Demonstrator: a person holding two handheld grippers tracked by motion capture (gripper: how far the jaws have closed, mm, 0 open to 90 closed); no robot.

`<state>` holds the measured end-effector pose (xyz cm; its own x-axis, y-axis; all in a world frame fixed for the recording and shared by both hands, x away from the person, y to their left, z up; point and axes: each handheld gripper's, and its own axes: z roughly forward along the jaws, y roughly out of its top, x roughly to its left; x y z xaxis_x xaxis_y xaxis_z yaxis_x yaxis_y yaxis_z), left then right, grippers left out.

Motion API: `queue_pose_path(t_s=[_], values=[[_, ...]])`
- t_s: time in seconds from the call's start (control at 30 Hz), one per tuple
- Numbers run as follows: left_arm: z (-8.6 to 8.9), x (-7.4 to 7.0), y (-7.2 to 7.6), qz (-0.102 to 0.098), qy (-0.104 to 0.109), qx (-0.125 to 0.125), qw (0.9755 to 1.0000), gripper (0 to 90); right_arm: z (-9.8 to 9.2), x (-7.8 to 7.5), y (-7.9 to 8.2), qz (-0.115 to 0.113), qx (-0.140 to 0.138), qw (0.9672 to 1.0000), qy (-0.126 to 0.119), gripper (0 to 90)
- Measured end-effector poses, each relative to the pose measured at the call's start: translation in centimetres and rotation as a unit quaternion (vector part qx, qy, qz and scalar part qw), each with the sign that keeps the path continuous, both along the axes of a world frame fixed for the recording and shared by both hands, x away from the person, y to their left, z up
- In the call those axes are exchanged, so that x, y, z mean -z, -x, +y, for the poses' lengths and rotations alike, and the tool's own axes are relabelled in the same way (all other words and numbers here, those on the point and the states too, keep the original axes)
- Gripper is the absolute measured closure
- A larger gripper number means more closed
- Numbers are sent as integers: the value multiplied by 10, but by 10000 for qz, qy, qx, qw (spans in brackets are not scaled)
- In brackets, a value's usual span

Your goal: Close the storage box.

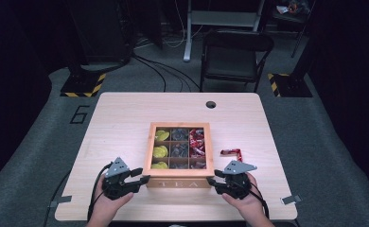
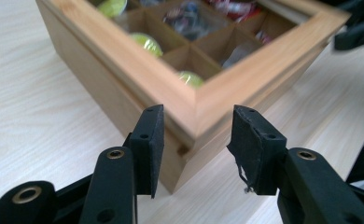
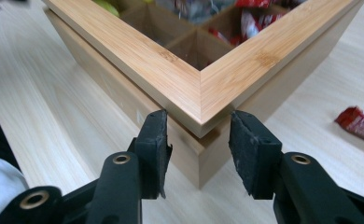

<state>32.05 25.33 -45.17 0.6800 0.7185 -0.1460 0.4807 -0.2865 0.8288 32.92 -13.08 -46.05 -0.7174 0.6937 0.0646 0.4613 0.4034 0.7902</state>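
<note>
A wooden tea box marked TEA stands mid-table, its window-framed lid down over nine compartments. These hold yellow-green pods on the left, dark packets in the middle and red wrappers on the right. My left gripper straddles the box's near left corner. In the left gripper view its pads touch both sides of the lid corner. My right gripper is at the near right corner. There its pads press on the lid's corner, whose edge juts out slightly over the box wall.
A red candy wrapper lies on the table just right of the box, and in the right gripper view it is the red wrapper beyond the jaws. A cable hole sits near the far edge. A folding chair stands behind the table.
</note>
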Motion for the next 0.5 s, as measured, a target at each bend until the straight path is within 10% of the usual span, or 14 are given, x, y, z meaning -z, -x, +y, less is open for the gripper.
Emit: queue_pose_path(t_s=[0.23,0.37,0.5], values=[[-4,3,0,106,-76,36,9999,545,-2,3,0,-8,-16,10000,-54,560],[-4,4,-1,92,-106,35,9999,544,-6,-7,2,-221,-31,9982,-564,625],[-4,5,-1,90,-107,-13,9999,543,-4,-8,3,-302,-8,9989,-364,616]])
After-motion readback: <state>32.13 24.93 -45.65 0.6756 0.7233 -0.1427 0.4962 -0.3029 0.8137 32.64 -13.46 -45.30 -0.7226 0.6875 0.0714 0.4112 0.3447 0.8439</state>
